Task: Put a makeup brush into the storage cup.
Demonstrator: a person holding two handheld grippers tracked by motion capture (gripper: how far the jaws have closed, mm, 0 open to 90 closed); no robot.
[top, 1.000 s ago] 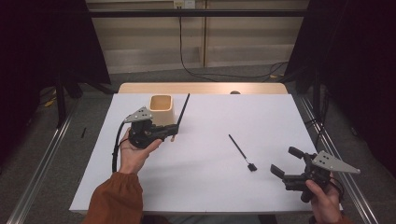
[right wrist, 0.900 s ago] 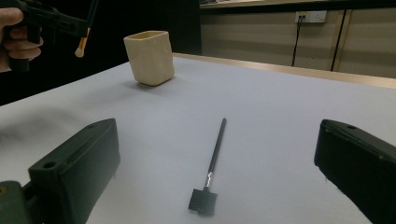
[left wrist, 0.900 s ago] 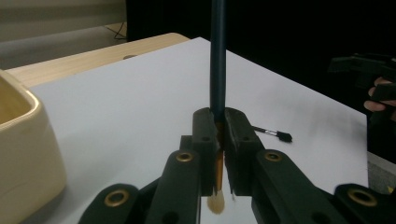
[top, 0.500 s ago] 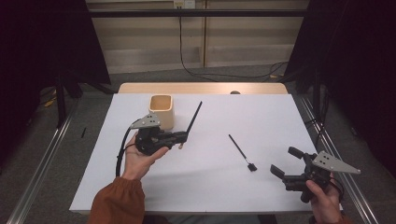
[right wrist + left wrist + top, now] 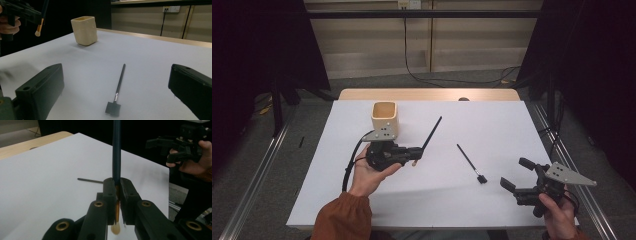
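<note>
Your left gripper is clamped on a slim dark-handled makeup brush with a tan bristle tip, gripping it near the bristle end. In the high view the handle slants up and away toward the far right, above the white paper-covered table, and the tan tip pokes out just below the jaws. In the left gripper view the two black jaws are pressed together on the brush, the dark handle rises straight up from between them, and the tan tip hangs blurred underneath.

The brush is lifted off the table, just right of the cream square-sided cup, not touching it. The cup stands upright near the far left of the sheet, with your left hand right in front of it.

A second brush, thin, black, with a flat black head, lies flat on the sheet between your two grippers, head toward you. In the right gripper view it lies between the jaws' line of sight, untouched.

Your right gripper has its jaws spread wide with nothing in them, held low at the near right corner of the table, well apart from the lying brush. Your right hand grips its body.
</note>
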